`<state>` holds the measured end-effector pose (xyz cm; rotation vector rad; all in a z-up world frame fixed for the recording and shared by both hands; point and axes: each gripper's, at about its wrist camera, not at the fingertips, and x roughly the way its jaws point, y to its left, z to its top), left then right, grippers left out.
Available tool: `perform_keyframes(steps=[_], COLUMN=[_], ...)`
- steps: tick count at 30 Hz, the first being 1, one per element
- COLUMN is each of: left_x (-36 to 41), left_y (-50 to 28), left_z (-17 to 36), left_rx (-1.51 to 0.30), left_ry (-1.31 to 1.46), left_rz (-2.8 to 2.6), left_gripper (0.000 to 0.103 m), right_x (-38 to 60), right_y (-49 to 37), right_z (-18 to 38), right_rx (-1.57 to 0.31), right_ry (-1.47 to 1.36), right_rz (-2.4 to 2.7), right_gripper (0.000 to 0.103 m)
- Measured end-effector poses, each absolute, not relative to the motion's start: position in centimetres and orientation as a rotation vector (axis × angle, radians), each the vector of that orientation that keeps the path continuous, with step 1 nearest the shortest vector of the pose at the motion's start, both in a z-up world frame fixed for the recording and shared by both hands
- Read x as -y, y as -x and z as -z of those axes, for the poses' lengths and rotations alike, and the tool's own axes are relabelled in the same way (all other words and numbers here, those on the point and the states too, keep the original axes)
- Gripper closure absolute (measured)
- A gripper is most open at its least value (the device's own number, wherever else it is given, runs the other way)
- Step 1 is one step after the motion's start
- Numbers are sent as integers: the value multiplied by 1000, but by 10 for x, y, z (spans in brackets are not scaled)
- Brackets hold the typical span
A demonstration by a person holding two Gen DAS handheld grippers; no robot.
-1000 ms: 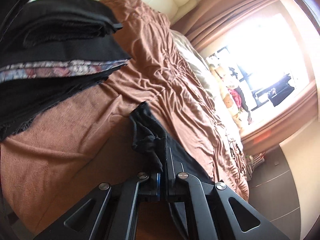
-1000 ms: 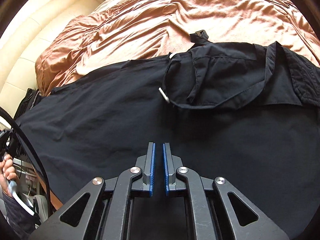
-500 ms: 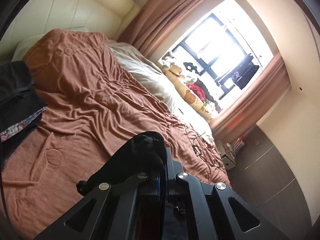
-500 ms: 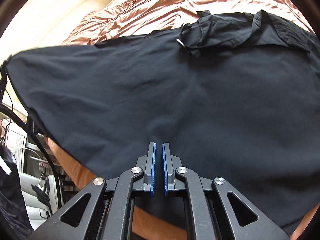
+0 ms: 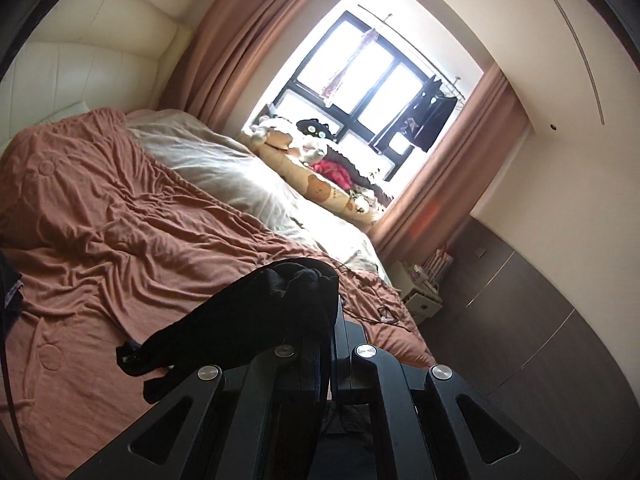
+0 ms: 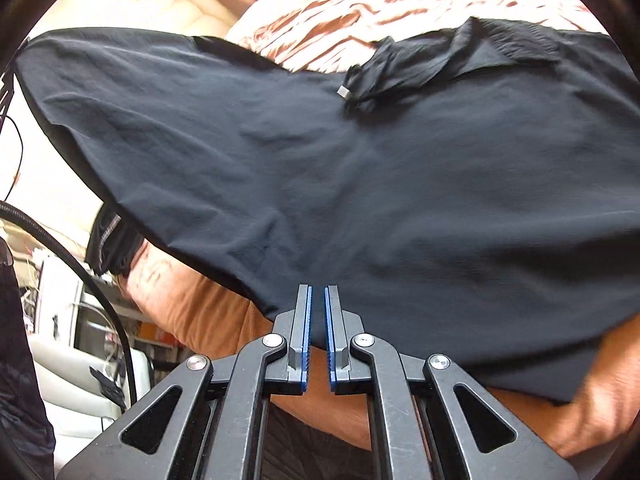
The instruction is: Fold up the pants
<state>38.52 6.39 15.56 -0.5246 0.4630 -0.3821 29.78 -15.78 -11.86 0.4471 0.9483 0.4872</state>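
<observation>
Overhead now, black pants (image 6: pixel 360 184) spread across the rust-brown bedspread (image 5: pixel 120 216).

Left gripper (image 5: pixel 330 320) has its jaws pressed together on a bunched edge of the pants, cloth draping over the left finger above the bed. Right gripper (image 6: pixel 318 320) shows a narrow gap between its blue pads (image 6: pixel 307 328); the pants' lower hem appears to sit between the tips, though whether they actually pinch it is unclear. Curtains (image 5: pixel 224 52) frame the window (image 5: pixel 372 92).

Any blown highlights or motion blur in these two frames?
Left wrist: window blown out, glare washing the pale sheet; pants in the left tool are a near-black silhouette. Right wrist: bedspread overexposed at top, pants edge smeared at lower right; right tool sharp.
</observation>
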Motion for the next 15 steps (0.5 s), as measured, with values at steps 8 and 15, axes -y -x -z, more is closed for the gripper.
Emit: perform_keyframes(steps=[8, 15], left_x=[3, 56], left_y=[-391, -395], left_z=[-184, -194], left_rx=[-470, -488], left_ry=[464, 434], left_rz=[456, 499], left_gripper=[100, 100], right_x=[222, 282], right_y=[-265, -225], right_z=[107, 104], right_rx=[-860, -778], right_ry=[-527, -599], right_rz=[-432, -348], right_gripper=[99, 99])
